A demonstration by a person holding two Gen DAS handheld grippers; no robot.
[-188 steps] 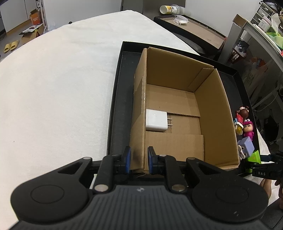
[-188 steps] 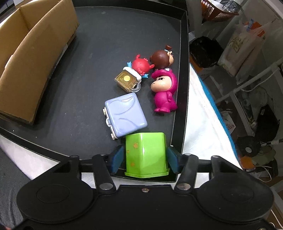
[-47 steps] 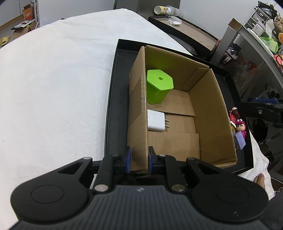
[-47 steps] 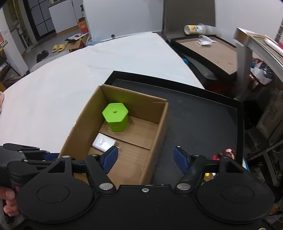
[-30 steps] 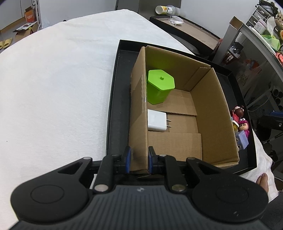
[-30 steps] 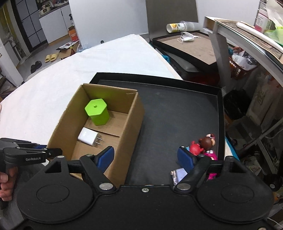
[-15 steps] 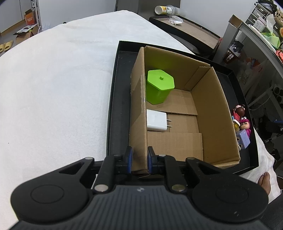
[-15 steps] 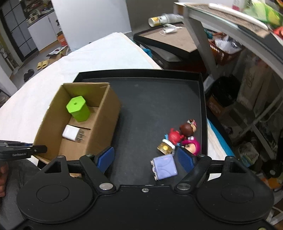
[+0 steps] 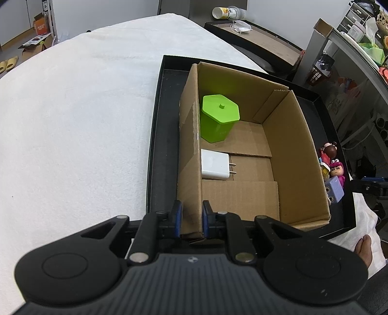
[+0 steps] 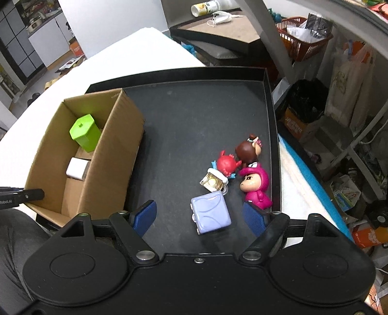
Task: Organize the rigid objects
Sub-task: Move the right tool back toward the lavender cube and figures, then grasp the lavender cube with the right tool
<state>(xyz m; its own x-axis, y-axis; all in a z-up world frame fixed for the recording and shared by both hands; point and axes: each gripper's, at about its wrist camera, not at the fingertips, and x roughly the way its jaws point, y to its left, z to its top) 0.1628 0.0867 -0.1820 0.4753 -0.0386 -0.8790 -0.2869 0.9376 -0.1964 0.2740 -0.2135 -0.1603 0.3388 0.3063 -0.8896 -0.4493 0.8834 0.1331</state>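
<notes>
A cardboard box point(image 9: 293, 155) point(image 10: 114, 155) stands in a black tray point(image 10: 194, 126) point(image 9: 155, 135). Inside it are a green hexagonal container point(image 9: 218, 118) point(image 10: 84, 133) and a white charger point(image 9: 214, 164) point(image 10: 77, 167). My left gripper point(image 9: 190, 219) is shut on the box's near left wall. My right gripper point(image 10: 201, 218) hangs open above the tray, with a lilac suitcase toy point(image 10: 210, 212) point(image 9: 334, 190) below, between its fingers and untouched. Beyond it lie a gold-and-white trinket point(image 10: 213, 181), a red figure point(image 10: 226, 164), a brown-haired figure point(image 10: 247, 150) and a pink figure point(image 10: 255, 186) point(image 9: 337, 169).
The tray sits on a white cloth-covered table point(image 9: 72, 121). To the right are shelves, bags and a red basket point(image 10: 303, 41). A second tray with a can and a mask point(image 10: 218, 17) stands behind. A person's hand point(image 9: 363, 249) shows at the tray's near right corner.
My right gripper moved right and down, from over the box to over the toys; the lilac suitcase toy now sits between its open fingers. The left gripper kept its hold.
</notes>
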